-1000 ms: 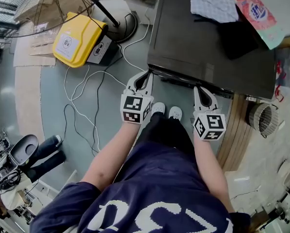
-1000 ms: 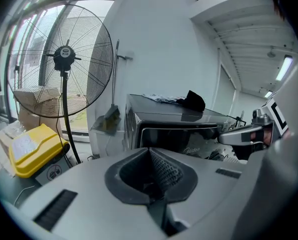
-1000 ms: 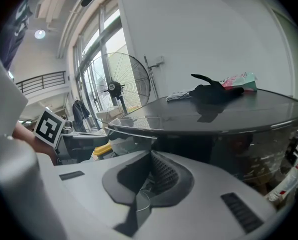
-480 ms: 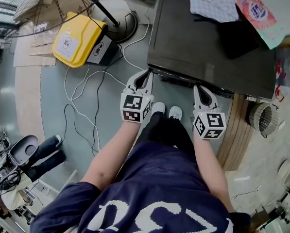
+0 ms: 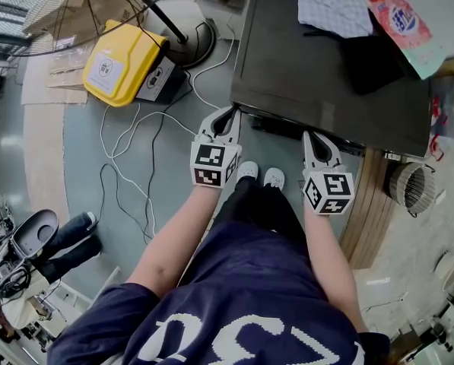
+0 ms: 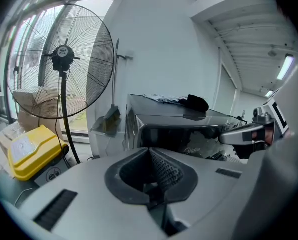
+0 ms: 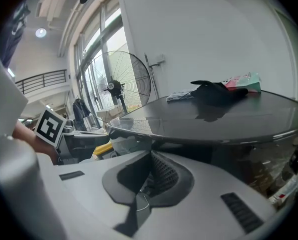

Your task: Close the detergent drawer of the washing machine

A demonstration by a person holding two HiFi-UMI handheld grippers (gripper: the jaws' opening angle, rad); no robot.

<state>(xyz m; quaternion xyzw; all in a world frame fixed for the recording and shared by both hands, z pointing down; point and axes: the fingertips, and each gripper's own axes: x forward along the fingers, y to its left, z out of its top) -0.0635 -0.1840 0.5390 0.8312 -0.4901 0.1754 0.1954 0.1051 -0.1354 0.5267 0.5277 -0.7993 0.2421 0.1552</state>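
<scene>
The dark washing machine (image 5: 318,74) fills the upper middle of the head view, seen from above. Under its front edge a dark strip (image 5: 276,125) sticks out a little between my two grippers; I cannot tell whether it is the detergent drawer. My left gripper (image 5: 227,119) is shut and empty, its tips at the machine's front left corner. My right gripper (image 5: 312,138) is shut and empty too, its tips close to the front edge further right. The left gripper view shows shut jaws (image 6: 149,151) facing the machine's front (image 6: 178,129). The right gripper view shows shut jaws (image 7: 149,156) below the glossy top (image 7: 213,119).
On the machine lie a patterned cloth (image 5: 334,2), a dark cloth (image 5: 371,59) and a detergent pack (image 5: 405,21). A yellow case (image 5: 124,59), a standing fan's base (image 5: 188,40) and loose cables (image 5: 128,158) are on the floor at the left. A round basket (image 5: 413,185) stands at the right.
</scene>
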